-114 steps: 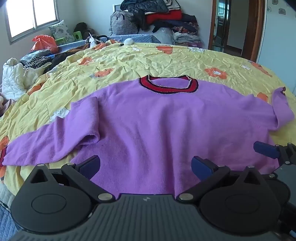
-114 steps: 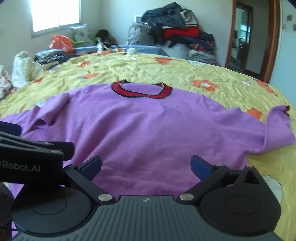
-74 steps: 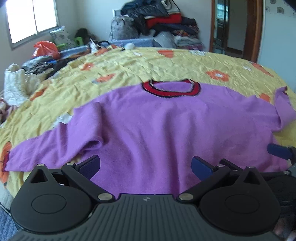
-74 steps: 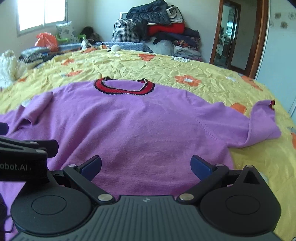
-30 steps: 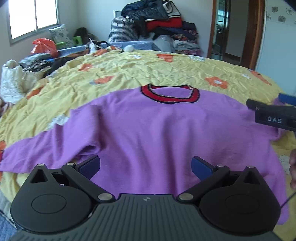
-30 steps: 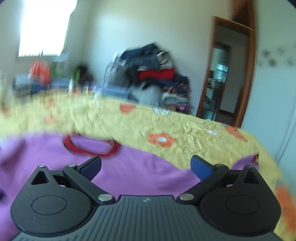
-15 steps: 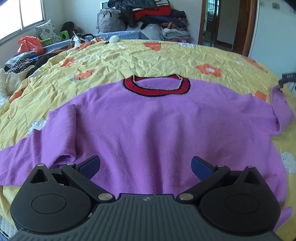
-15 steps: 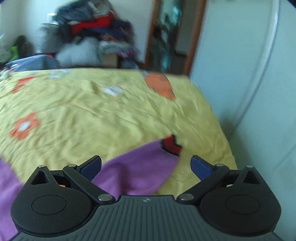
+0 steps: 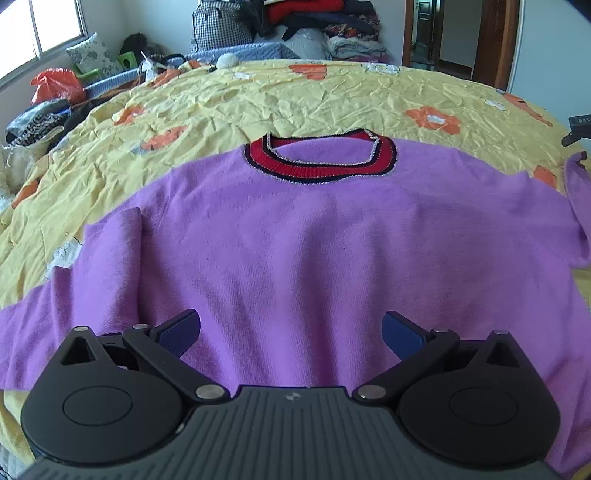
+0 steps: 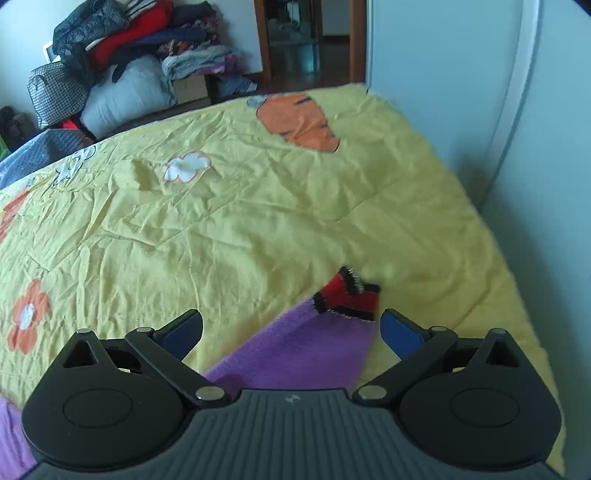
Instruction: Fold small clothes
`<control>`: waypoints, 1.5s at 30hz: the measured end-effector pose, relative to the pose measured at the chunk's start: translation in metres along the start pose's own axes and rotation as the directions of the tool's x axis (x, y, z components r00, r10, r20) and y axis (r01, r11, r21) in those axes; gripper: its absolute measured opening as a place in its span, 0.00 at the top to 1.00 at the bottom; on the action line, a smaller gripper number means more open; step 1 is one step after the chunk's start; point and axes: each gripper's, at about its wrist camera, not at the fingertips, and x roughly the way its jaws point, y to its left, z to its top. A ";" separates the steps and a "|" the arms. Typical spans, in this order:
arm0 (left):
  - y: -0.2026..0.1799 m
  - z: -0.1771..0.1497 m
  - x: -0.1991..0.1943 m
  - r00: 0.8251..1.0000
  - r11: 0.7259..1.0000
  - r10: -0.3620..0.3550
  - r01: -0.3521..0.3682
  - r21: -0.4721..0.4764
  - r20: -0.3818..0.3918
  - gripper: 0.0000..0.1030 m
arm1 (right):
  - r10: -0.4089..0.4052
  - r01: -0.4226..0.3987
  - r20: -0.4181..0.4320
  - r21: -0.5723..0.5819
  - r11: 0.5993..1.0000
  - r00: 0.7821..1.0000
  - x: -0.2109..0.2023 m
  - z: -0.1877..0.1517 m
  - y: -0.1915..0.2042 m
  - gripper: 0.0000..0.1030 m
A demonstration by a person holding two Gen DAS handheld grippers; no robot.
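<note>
While both grippers gape, sweater (image 9: 314,236) lies flat.

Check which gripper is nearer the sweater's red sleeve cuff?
Right. The right gripper hangs open directly over the red cuff; the left gripper hangs open over the sweater body's lower middle, far from it.

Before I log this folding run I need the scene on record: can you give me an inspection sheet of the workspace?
Surface: yellow flowered bedspread, wrinkled.
Job's things: purple sweater lies flat, red collar away from the camera; sleeve cuff lies ahead of the right gripper.
Clutter: clothes pile, checked bag, orange plastic bag.
Grippers: left gripper open over the hem; right gripper open, cuff between the fingers, ungripped.
Cables: nothing seen.
Surroundings: window, doorway, white wall.
</note>
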 end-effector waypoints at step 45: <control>0.031 -0.011 -0.004 1.000 0.998 -0.001 0.000 -0.063 -0.026 0.00 | 0.119 -0.143 0.289 0.061 0.988 0.950 -0.125 0.006 -0.009 0.97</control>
